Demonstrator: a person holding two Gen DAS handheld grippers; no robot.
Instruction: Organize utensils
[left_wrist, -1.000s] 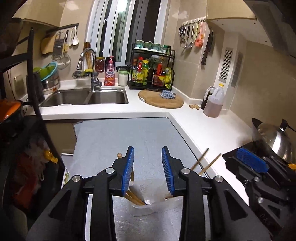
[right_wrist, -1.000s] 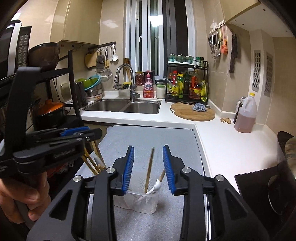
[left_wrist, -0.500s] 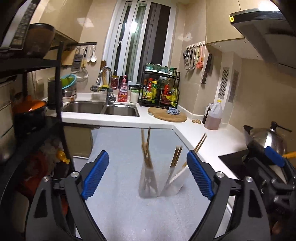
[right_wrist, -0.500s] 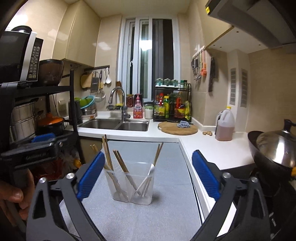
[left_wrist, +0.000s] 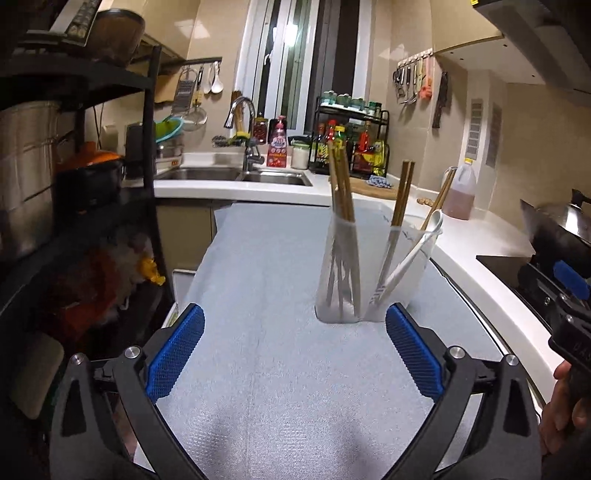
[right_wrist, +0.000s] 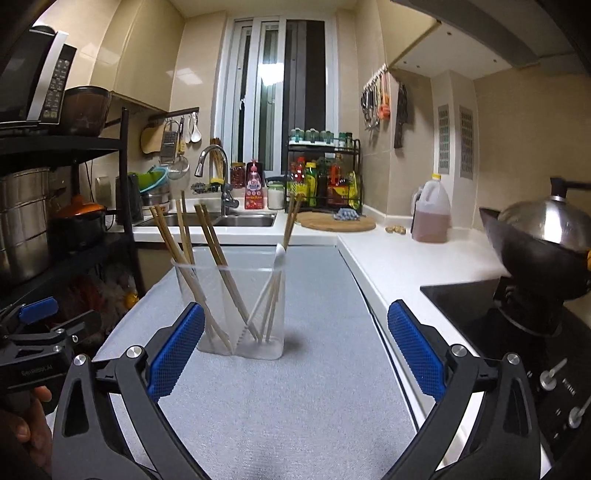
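A clear plastic utensil holder (right_wrist: 231, 314) w/ two compartments stands upright on a grey textured mat (right_wrist: 288, 398), near the middle of the counter. Left compartment holds several wooden chopsticks (right_wrist: 207, 266) leaning at angles; right one holds a white spoon (right_wrist: 273, 280) w/ a few more chopsticks, handles up, prob. sorted by type so each is easy to grab. No loose utensils visible on the mat, so the sorting looks about done. Left gripper (left_wrist: 293, 349) is back from the holder, blue pads wide apart, holding nothing. Right gripper (right_wrist: 295, 345) likewise: fingers spread wide, empty, holder seen between them but not touched. Beyond: sink (right_wrist: 225, 220) & faucet at the back, condiment rack (right_wrist: 325, 177), round wooden board (right_wrist: 334, 221), jug of brown liquid (right_wrist: 430, 214), wok w/ metal lid (right_wrist: 543, 236) on the stove at right.
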